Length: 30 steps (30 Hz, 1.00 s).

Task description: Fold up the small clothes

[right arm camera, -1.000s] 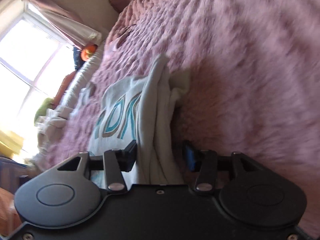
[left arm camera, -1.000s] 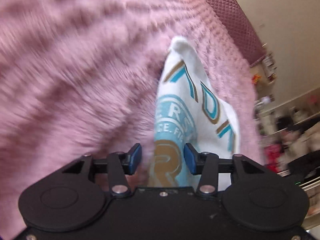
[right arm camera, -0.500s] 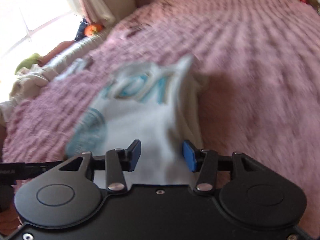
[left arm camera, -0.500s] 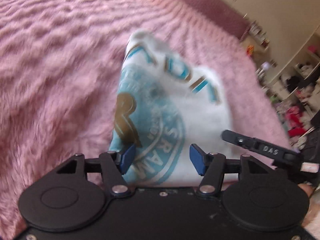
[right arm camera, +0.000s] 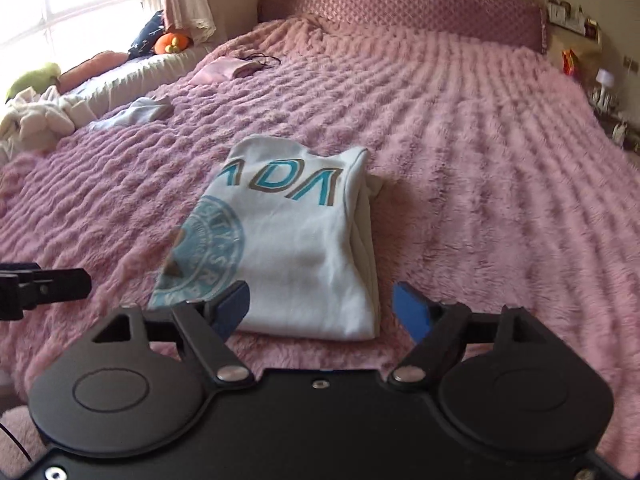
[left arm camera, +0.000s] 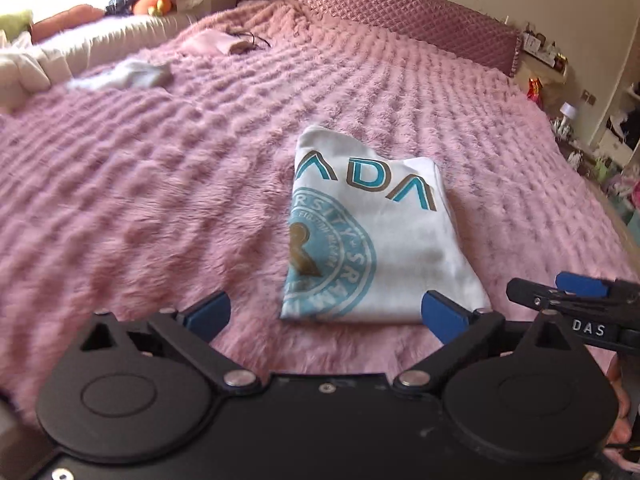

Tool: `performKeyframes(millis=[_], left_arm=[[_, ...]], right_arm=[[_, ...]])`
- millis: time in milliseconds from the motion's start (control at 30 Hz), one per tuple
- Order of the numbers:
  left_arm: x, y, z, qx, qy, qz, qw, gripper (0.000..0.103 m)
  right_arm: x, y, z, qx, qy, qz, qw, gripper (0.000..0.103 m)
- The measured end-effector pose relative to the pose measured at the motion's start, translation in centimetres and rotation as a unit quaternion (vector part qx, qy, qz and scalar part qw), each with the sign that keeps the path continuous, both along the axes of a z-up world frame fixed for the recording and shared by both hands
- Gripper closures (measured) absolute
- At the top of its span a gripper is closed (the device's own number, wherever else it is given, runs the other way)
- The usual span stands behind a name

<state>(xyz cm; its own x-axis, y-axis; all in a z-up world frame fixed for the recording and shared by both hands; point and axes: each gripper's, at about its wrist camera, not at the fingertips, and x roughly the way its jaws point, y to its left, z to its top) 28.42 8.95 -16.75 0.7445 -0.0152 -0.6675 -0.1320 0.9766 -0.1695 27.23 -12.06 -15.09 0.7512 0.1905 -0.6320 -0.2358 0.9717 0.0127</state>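
Note:
A folded white T-shirt (left arm camera: 380,236) with teal and brown print lies flat on the pink fuzzy blanket (left arm camera: 160,200). My left gripper (left arm camera: 324,312) hovers just short of its near edge. Its jaws are opening wide, and the pads touch nothing. In the right wrist view the same shirt (right arm camera: 296,240) lies ahead of my right gripper (right arm camera: 322,308). That gripper's jaws are opening too, with no cloth pinched between the blue pads. The right gripper's fingers (left arm camera: 560,292) show at the left view's right edge. The left gripper's finger (right arm camera: 44,288) shows at the right view's left edge.
A small white garment (right arm camera: 140,114) and a pink cloth with a cable (right arm camera: 228,70) lie further up the bed. A pale clothes pile (right arm camera: 36,120) and plush toys sit by the window. The quilted headboard (right arm camera: 400,8) stands at the back, with cluttered shelves (left arm camera: 616,132) to the right.
Both grippers let go of the shirt, widened, rolled level and drew back and up. The shirt, earlier hanging between the pads, now lies folded flat on the blanket.

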Motion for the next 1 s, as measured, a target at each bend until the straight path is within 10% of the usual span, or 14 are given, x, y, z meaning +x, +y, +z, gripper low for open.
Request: performKeyframes(millis=[400,1000], left_arm=[[-10.3,-1.1,4.7,0.026,0.020,0.052,0.9981,0.000],[-12.2,-1.1,5.2,0.001,0.060,0.052,0.9968,0.000]], right_arm=[[-7.2,1.3,3.6,0.003,0.023,-0.022,0.999,0.012],[-9.6,1.6,4.1,-0.007,0.039,-0.035,0.999,0.012]])
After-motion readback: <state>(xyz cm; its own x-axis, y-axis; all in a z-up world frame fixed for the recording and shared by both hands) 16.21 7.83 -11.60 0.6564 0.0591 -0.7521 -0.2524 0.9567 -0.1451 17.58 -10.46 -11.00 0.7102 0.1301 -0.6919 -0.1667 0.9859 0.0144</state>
